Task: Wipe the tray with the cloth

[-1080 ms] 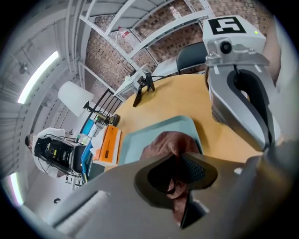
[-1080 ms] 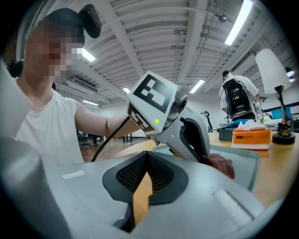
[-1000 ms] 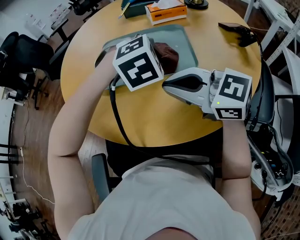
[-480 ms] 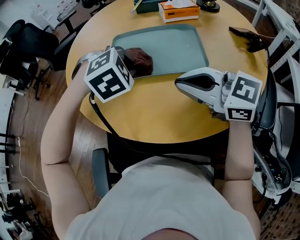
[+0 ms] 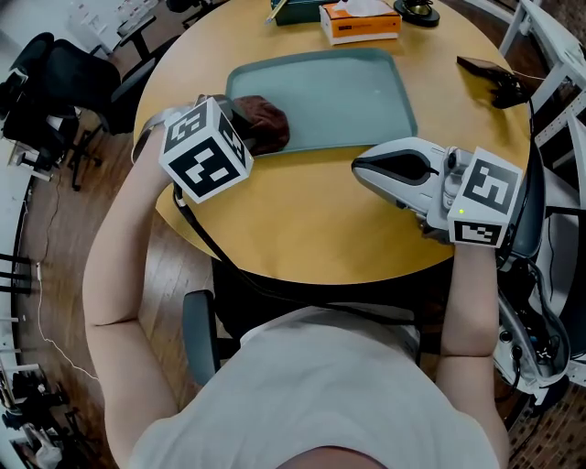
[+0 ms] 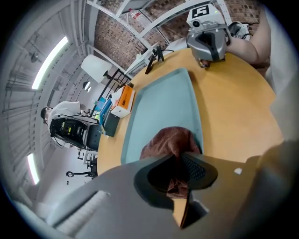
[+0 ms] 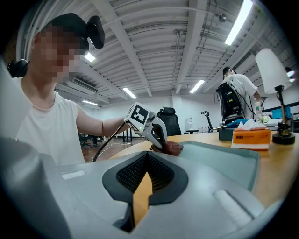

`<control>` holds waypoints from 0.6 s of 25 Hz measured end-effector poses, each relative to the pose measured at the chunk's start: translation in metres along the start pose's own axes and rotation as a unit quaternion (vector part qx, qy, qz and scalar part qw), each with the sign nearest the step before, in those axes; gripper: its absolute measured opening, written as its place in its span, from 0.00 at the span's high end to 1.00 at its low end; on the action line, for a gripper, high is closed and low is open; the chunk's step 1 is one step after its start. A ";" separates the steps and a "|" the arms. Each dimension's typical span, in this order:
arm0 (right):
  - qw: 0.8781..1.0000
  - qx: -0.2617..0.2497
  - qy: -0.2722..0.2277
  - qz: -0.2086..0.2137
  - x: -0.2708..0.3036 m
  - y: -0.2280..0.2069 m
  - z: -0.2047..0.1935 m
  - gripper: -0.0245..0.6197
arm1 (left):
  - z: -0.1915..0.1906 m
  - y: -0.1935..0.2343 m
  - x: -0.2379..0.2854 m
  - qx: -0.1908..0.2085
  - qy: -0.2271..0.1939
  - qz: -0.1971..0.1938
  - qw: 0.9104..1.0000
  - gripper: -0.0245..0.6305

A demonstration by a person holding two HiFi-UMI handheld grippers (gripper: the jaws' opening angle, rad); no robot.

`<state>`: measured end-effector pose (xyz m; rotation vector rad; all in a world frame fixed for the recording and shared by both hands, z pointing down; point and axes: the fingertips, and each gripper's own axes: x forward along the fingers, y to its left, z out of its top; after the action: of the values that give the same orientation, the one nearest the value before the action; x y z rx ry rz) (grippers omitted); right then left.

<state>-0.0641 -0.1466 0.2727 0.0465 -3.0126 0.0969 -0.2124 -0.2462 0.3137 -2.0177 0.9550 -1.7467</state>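
Observation:
A teal tray [image 5: 339,92] lies on the round yellow table [image 5: 302,229]. A brown cloth [image 5: 265,124] is bunched at the tray's near left corner. My left gripper [image 5: 240,124] is shut on the cloth and presses it onto the tray. In the left gripper view the cloth [image 6: 170,142] fills the gap between the jaws, with the tray [image 6: 161,105] stretching away beyond it. My right gripper [image 5: 359,165] rests low over the bare table just in front of the tray's right part, shut and holding nothing. From the right gripper view, the left gripper [image 7: 160,145] and cloth [image 7: 173,148] sit at the tray's [image 7: 224,158] edge.
An orange tissue box [image 5: 360,20] and a dark box [image 5: 295,11] stand behind the tray. A dark device [image 5: 485,69] lies at the table's right edge. A lamp [image 7: 275,74] stands at the far side. An office chair [image 5: 55,82] is left of the table.
My left gripper has dragged the cloth from the tray's middle to its near left corner. The right gripper has stayed in place.

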 end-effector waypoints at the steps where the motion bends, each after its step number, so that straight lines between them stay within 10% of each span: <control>1: 1.000 0.000 0.000 0.000 0.000 0.000 0.000 0.96 | -0.001 0.006 0.003 0.000 0.004 0.008 1.000 0.41; 15: 1.000 -0.008 -0.002 0.001 0.000 0.000 0.002 0.96 | -0.001 0.081 0.060 0.009 0.051 0.088 0.995 0.41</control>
<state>-0.0643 -0.1469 0.2711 0.0429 -3.0181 0.0718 -0.2338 -0.3444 0.3087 -1.7882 1.1081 -1.7692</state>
